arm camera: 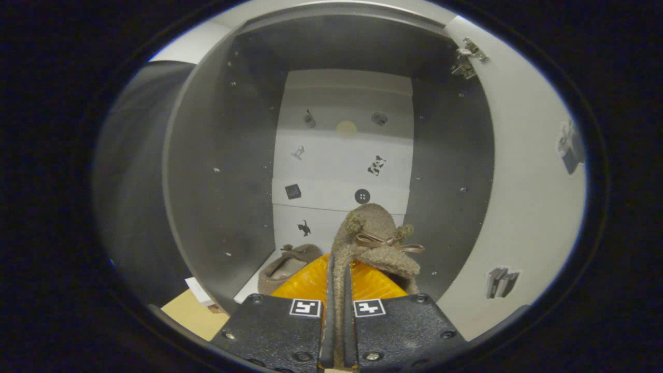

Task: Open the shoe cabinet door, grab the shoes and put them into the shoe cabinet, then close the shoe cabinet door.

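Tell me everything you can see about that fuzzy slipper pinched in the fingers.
The slipper is brownish, fleecy-looking fabric with a thin ribbon bow and small pompoms on top. The fingers are shut on its edge, so it is held up with its toe pointing ahead into the open shoe cabinet. A second, similar slipper already lies on the cabinet floor beside it.

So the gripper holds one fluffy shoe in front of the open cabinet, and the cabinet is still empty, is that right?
Not quite. The gripper does hold a fluffy shoe before the open cabinet, but the cabinet is not empty: the gripper view shows another shoe already on its floor.
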